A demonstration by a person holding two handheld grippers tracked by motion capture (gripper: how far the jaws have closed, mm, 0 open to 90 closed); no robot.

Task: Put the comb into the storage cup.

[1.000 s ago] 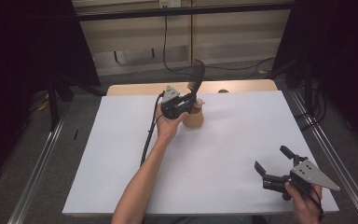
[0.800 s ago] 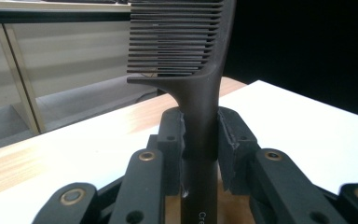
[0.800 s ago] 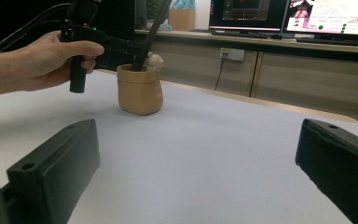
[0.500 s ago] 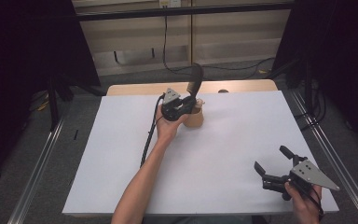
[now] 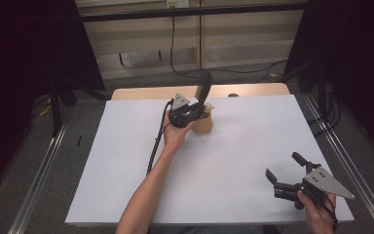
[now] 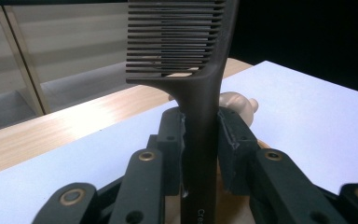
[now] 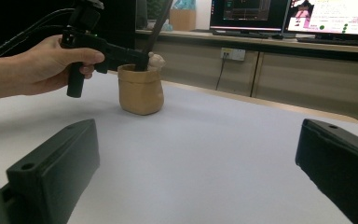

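My left gripper (image 5: pixel 198 109) is shut on the handle of a black comb (image 6: pixel 200 102), which stands upright with its teeth up. The comb (image 5: pixel 204 87) rises out of a small tan pouch (image 5: pixel 203 124) at the far middle of the white table top (image 5: pixel 233 146). In the right gripper view the pouch (image 7: pixel 140 88) stands beside the left hand, with a pale wooden knob (image 7: pixel 156 59) showing at its rim. My right gripper (image 5: pixel 282 170) is open near the front right corner, held low over the table with nothing between its jaws.
A bare strip of wooden table (image 5: pixel 253 90) shows beyond the white top. Metal rails (image 5: pixel 350 165) run along both sides. A black cable (image 5: pixel 156 141) trails from the left gripper along the forearm. Monitors (image 7: pixel 307 16) stand on a counter far behind.
The comb has shifted slightly in the left gripper above the pouch. The right gripper has stayed in place.
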